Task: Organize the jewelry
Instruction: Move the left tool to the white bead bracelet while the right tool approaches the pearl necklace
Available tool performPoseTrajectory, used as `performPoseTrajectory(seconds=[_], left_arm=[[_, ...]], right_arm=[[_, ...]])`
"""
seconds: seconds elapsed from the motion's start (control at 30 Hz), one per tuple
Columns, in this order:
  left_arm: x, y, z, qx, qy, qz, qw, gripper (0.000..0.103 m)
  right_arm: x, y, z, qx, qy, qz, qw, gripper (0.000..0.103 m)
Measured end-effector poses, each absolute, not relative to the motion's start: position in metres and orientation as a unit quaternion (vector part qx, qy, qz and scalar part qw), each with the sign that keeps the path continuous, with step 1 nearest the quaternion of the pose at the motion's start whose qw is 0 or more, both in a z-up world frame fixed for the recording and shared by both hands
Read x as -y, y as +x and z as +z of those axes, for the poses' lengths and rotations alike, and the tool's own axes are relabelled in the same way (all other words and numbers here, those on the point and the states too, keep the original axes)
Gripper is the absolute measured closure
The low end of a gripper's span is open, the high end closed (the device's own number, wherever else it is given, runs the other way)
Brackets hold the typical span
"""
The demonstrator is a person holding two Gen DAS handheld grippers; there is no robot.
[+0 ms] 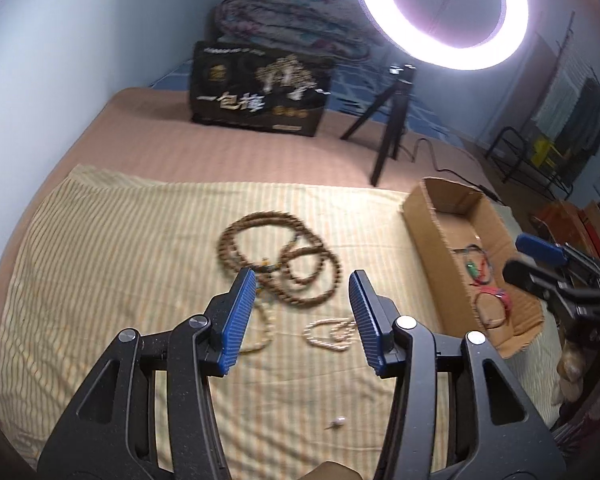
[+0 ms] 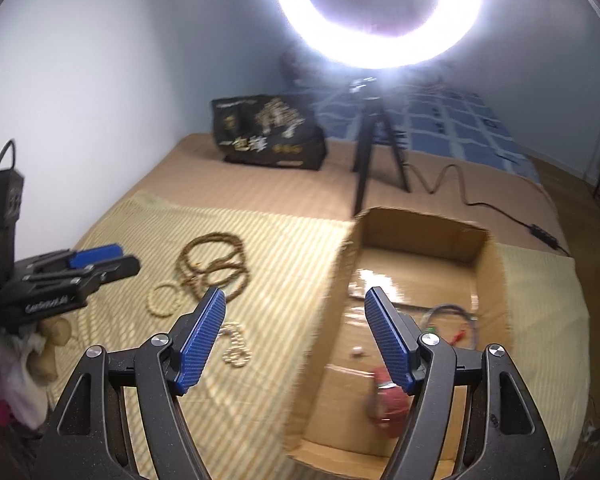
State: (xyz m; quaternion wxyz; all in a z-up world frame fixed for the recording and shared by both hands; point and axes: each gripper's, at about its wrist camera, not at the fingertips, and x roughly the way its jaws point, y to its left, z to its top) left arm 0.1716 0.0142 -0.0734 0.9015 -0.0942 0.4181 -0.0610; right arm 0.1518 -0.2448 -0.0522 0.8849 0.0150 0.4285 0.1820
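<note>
The left hand-held gripper hangs wide open with nothing between its blue pads, low in the middle of the left wrist view, above the striped yellow cloth spread on the bed. Just past its fingertips, at the centre of the frame, lies a long brown bead necklace in loose coils. A pale bead strand lies below it, near the right pad, and a tiny pale piece sits lower on the cloth.

The right hand-held gripper is also wide open and empty. In its own view it hovers over the near left wall of the cardboard box, which fills the right half of the frame. Inside the box lie a red bracelet, blurred, and a thin cord with a green piece.

At the top of both views glows a ring light on a black tripod, with a black bag to its left.
</note>
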Motion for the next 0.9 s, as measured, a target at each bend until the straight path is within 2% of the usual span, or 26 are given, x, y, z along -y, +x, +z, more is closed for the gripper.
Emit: performPoseTrajectory(seconds=[0.5,0.53,0.6,0.63,0.9], left_arm=[[-0.056,0.185,-0.130,-0.501,-0.137,-0.027,0.854,0.056],[-0.055,0.186,-0.132,-0.505,-0.137,-0.028,0.852,0.056],[-0.052,0.187,-0.137,-0.511,-0.132,-0.028,0.849,0.057],[-0.051,0.188,-0.137,-0.512,-0.131,-0.028,0.849,0.057],[-0.051,0.197,-0.150,-0.526,-0.129,-0.023,0.840,0.061]], right_arm=[[0.168,0.159,-0.108,-0.510,-0.072,0.264,0.815,0.032],[0.165,0.160,-0.111,-0.513,-0.078,0.264,0.813,0.033],[0.157,0.161,-0.119,-0.524,-0.090,0.271,0.802,0.047],[0.154,0.162,-0.123,-0.530,-0.097,0.272,0.797,0.049],[0.141,0.168,-0.148,-0.543,-0.164,0.247,0.785,0.055]])
